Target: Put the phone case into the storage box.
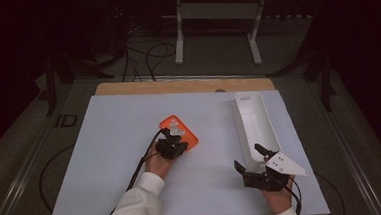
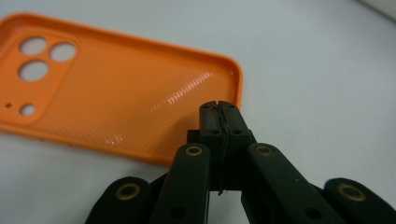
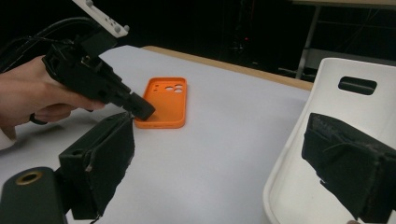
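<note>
Dark room all round, white sheet covering the counter (image 1: 133, 191), wooden edge showing at the far side.

Orange phone case (image 1: 179, 132) is lying near the middle of the counter, open side up, camera cutouts at its far end. Soft-looking shell with a raised lip, inner face textured and catching glare in the left gripper view. Looks light and thin-walled.

Left gripper (image 2: 219, 116) is sitting at the case's near short edge, jaws pressed together with nothing visible between them. I'm reading it as hovering over or touching the lip; can't tell which.

Risks as I'm judging them:
- Jaws together means no grab yet. Pushing down on the lip could flip or skate the case across the smooth sheet.
- Opening to pinch that thin wall may just flex it and let it slip out.
- Glare is making depth hard to call from the gripper view.

Right gripper (image 1: 252, 159) is wide apart, straddling the near rim of the white tray (image 1: 254, 118) at the right side of the counter, well apart from the case. A careless close could tip or drag the tray.
</note>
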Tool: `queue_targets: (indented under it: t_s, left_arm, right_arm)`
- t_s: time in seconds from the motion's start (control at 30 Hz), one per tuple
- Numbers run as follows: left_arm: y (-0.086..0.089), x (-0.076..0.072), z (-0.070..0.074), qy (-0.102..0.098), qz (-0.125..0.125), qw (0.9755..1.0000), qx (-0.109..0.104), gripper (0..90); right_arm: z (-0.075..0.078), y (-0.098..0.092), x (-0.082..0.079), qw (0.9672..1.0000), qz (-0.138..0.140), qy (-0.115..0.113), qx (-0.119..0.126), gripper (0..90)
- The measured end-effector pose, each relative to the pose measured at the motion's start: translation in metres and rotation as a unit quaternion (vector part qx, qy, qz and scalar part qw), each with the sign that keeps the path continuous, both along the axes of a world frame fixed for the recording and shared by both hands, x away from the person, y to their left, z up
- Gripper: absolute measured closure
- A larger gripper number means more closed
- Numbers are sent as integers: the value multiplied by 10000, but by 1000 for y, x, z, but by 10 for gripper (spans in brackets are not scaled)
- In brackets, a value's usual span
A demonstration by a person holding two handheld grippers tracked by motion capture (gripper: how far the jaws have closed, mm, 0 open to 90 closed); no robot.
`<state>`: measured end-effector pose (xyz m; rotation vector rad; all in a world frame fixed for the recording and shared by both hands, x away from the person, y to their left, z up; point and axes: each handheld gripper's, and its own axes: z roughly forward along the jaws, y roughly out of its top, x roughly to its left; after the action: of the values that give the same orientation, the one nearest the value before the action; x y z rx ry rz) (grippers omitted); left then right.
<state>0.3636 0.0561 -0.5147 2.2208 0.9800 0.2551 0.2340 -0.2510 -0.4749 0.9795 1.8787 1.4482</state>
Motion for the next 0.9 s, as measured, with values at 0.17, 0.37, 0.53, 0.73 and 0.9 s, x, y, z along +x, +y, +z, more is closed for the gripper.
queue_targets:
  t_s: [0.17, 0.37, 0.53, 0.73, 0.9]
  left_arm:
    - [2, 0, 0, 94, 31, 9999, 21, 900]
    - [5, -2, 0, 108, 42, 9999, 69, 900]
    - [9, -7, 2, 82, 76, 9997, 207, 900]
    - [21, -14, 2, 70, 169, 9996, 227, 900]
    - [32, -20, 3, 53, 228, 9993, 294, 900]
  right_arm:
    - [0, 0, 0, 10000, -5, 12, 0, 93]
    - [0, -1, 0, 10000, -8, 17, -2, 92]
    - [0, -1, 0, 10000, 2, 25, -3, 94]
    - [1, -2, 0, 10000, -22, 6, 6, 93]
    - [1, -2, 0, 10000, -24, -12, -17, 94]
